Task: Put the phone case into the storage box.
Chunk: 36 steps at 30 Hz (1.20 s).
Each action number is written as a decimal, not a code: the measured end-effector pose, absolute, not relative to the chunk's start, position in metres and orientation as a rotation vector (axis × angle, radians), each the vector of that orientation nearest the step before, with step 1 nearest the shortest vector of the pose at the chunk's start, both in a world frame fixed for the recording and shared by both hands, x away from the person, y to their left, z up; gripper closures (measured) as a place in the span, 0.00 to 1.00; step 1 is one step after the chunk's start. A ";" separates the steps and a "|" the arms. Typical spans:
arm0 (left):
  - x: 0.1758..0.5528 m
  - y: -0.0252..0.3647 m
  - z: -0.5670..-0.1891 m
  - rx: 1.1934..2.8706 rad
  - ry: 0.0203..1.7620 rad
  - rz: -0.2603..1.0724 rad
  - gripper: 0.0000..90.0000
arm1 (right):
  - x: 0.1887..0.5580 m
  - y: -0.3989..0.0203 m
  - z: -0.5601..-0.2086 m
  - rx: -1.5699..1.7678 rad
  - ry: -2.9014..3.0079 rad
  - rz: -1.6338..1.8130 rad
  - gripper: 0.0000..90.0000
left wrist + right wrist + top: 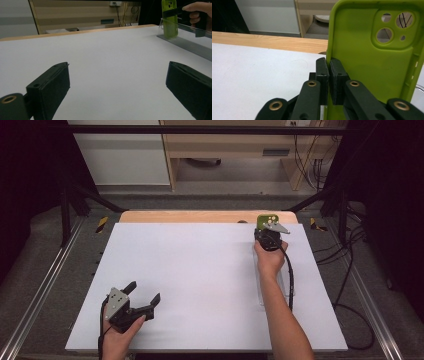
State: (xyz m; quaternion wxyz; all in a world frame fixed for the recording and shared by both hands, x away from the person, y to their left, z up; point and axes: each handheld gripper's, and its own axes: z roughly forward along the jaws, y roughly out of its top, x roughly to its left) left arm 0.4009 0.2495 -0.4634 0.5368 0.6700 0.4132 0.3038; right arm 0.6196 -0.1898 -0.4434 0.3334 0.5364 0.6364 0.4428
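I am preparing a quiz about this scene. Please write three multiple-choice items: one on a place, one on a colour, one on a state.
1. Where is the phone case?
A. the table's far right
B. its near left
C. on the floor

2. What colour is it?
A. red
B. green
C. blue

3. How is the left gripper?
A. shut on the case
B. shut on nothing
C. open

Answers: A, the high view shows it at the far right edge of the table; B, it is lime green; C, its jaws stand wide apart, while the right gripper pinches the case's edge.
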 end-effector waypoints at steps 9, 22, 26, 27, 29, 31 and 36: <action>0.401 0.250 -0.463 1.594 0.984 0.724 0.05 | 0.619 -0.189 -0.442 1.405 1.652 1.162 0.85; 0.401 0.250 -0.463 1.594 0.983 0.725 0.05 | 0.620 -0.189 -0.443 1.421 1.652 1.151 0.74; 0.401 0.250 -0.463 1.595 0.981 0.726 0.06 | 0.620 -0.190 -0.443 1.429 1.650 1.152 0.71; 0.401 0.250 -0.463 1.595 0.981 0.726 0.06 | 0.620 -0.190 -0.443 1.428 1.650 1.148 0.71; 0.401 0.250 -0.463 1.595 0.981 0.726 0.06 | 0.620 -0.191 -0.442 1.428 1.648 1.148 0.70; 0.401 0.250 -0.463 1.595 0.980 0.727 0.06 | 0.620 -0.191 -0.442 1.430 1.648 1.147 0.68; 0.401 0.251 -0.463 1.594 0.982 0.729 0.06 | 0.619 -0.190 -0.441 1.419 1.653 1.137 0.61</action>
